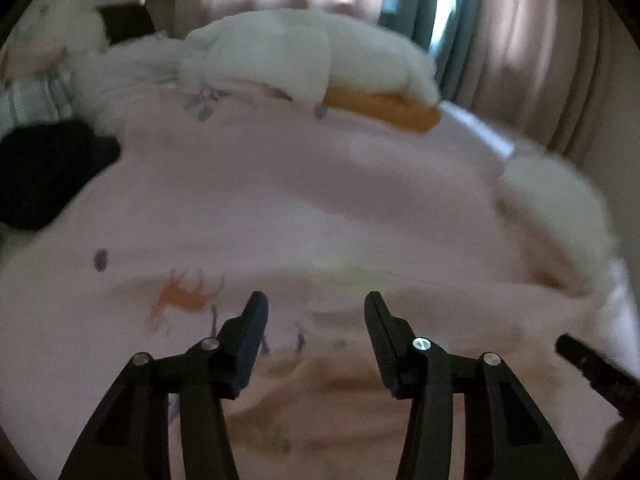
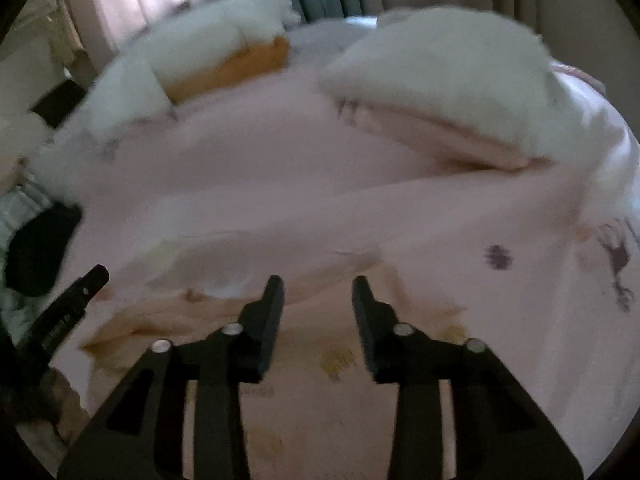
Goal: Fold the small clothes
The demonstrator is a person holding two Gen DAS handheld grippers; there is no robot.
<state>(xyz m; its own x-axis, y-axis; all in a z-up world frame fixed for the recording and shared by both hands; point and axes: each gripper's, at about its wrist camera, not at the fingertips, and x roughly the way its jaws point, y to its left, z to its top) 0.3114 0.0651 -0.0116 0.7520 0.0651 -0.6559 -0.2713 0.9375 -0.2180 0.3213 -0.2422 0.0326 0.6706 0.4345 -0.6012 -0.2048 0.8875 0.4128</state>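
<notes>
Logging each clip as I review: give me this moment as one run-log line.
left gripper: open, empty | right gripper: open, empty | peach garment: on bed beneath both, unfolded | view: blurred

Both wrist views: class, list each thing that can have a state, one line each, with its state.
Left gripper: open, fingers empty, over the garment.
Right gripper: open, fingers empty.
Small peach garment: lying rumpled on the bed, not gripped.
Pink bedspread: spread out, creased.
Black cloth: bunched at the bed's edge.
White fluffy pillow: lying on the bedspread.
</notes>
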